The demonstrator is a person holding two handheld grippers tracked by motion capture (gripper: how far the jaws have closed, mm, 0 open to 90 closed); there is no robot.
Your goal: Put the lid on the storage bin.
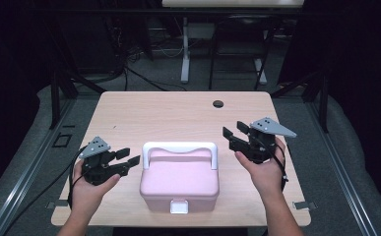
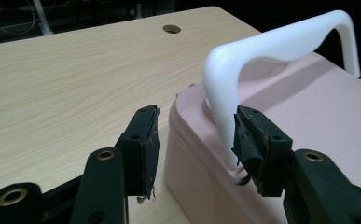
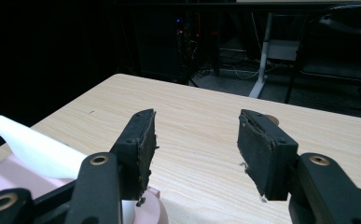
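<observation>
While your left gripper (image 1: 129, 158) sits at the near-left corner of the pale pink plastic box (image 1: 179, 183), its jaws stand spread with nothing pinched. In the left gripper view, one pad lies just against the left leg of the upright white carry handle (image 2: 281, 51); the other pad hangs beside the box's outer wall, over bare wood. Whether that first pad actually touches the handle you cannot tell.

Your pink box rests at the near middle of the light wooden table (image 1: 178, 113), its white front latch (image 1: 179, 207) close to the near edge. Little tabletop shows between box and that edge.

Your right gripper (image 1: 233, 132) is held to the right of the box, apart from the handle's right end, jaws likewise spread and empty. In the right gripper view its pads frame bare table, with the handle and box lid low at the left.

Open wood lies behind the box, reaching to the far edge, where a round cable hole (image 1: 218, 103) sits right of centre. Both side margins hold your hands.
</observation>
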